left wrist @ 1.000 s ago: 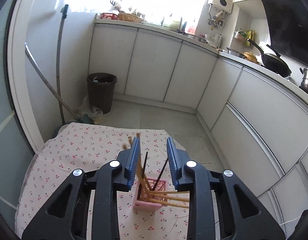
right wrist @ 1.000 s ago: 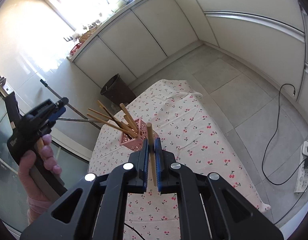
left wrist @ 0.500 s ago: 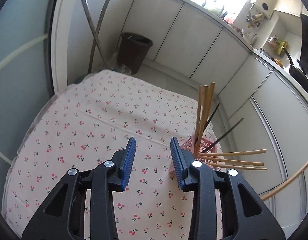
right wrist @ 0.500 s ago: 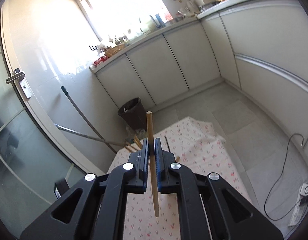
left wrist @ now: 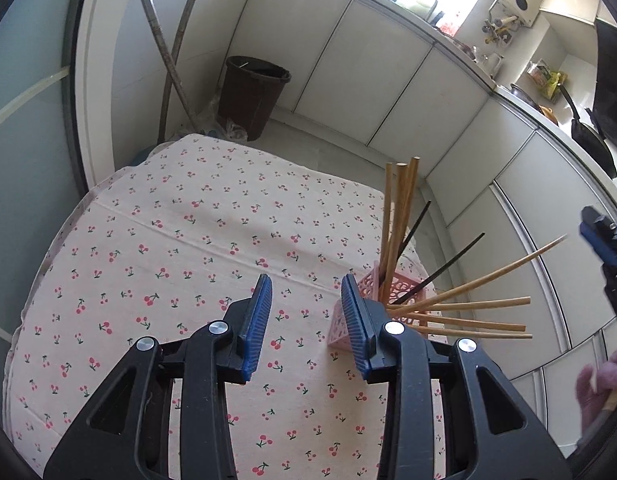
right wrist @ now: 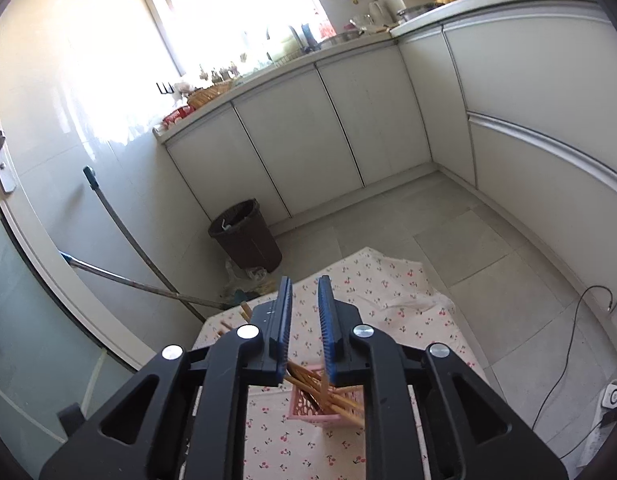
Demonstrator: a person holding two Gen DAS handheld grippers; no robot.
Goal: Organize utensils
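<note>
A pink lattice utensil holder (left wrist: 392, 292) stands on the cherry-print tablecloth (left wrist: 188, 248), holding several wooden chopsticks (left wrist: 400, 216) and two black ones (left wrist: 448, 264). My left gripper (left wrist: 306, 312) is open and empty, just left of the holder. In the right wrist view the holder (right wrist: 328, 406) sits below my right gripper (right wrist: 304, 312), which is open and empty above it, with the chopsticks (right wrist: 308, 380) leaning in the holder. The right gripper also shows at the left wrist view's right edge (left wrist: 604, 240).
A dark waste bin (left wrist: 254, 96) and mop handles (left wrist: 168, 56) stand beyond the table's far edge. White cabinets (right wrist: 328, 136) line the walls. A cable and power strip (right wrist: 612, 396) lie on the floor at right.
My right gripper has opened and let go of the wooden chopstick, which now stands in the pink holder. The left gripper has stayed open beside the holder.
</note>
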